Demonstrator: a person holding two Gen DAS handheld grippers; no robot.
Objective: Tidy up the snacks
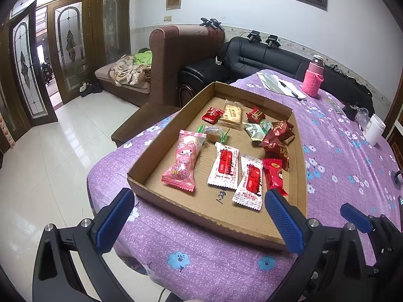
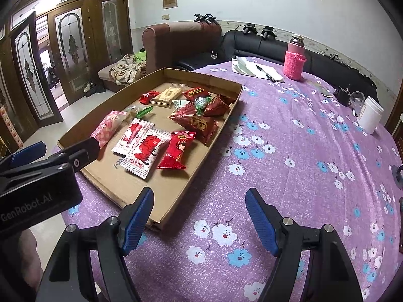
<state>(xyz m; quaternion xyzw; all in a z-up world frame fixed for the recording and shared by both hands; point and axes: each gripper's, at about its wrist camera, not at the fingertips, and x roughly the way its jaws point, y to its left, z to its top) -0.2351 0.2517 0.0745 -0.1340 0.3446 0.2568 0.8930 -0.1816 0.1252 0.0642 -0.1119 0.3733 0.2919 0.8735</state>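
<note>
A shallow cardboard tray (image 1: 156,161) (image 2: 105,105) lies on the purple flowered tablecloth and holds several wrapped snacks. Among them are a pink cartoon packet (image 1: 182,159) (image 2: 108,125), two white-and-red packets (image 1: 224,166) (image 2: 146,151), a red packet (image 1: 274,176) (image 2: 177,149), dark red pouches (image 1: 275,141) (image 2: 199,123) and a beige biscuit pack (image 1: 231,115) (image 2: 167,97). My left gripper (image 1: 196,203) hovers open in front of the tray's near edge, nothing between its fingers. My right gripper (image 2: 199,201) stands open over bare cloth just right of the tray, also empty.
At the table's far side stand a pink-sleeved bottle (image 1: 313,78) (image 2: 294,58), papers with a pen (image 1: 279,84) (image 2: 257,69), a white cup (image 1: 375,128) (image 2: 369,117) and a clear glass (image 2: 357,99). Sofas sit behind the table; tiled floor drops off at left.
</note>
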